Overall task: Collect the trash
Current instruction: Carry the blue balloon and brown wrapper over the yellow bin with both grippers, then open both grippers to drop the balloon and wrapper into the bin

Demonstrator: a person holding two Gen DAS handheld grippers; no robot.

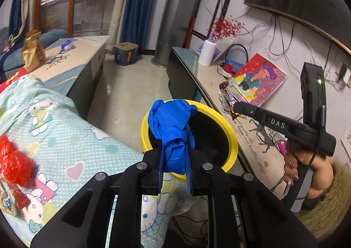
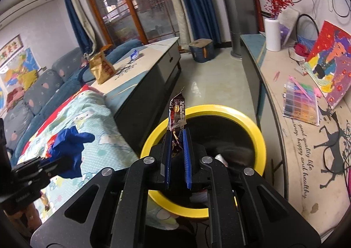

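My left gripper (image 1: 174, 144) is shut on a crumpled blue glove (image 1: 171, 125) and holds it over the near rim of a yellow-rimmed trash bin (image 1: 230, 129). My right gripper (image 2: 177, 132) is shut on a dark brown snack wrapper (image 2: 176, 114), held upright just over the bin's rim (image 2: 219, 108). The left gripper with the glove (image 2: 70, 151) also shows at the left of the right wrist view. The right gripper's side (image 1: 283, 126) shows in the left wrist view, right of the bin.
A Hello Kitty blanket (image 1: 65, 129) with red crumpled plastic (image 1: 15, 160) lies left of the bin. A coffee table (image 2: 140, 65) bears a gold snack bag (image 2: 101, 68) and a blue wrapper (image 2: 134, 54). A long cabinet (image 2: 285, 138) on the right holds a painting, bead sheets and a paper roll.
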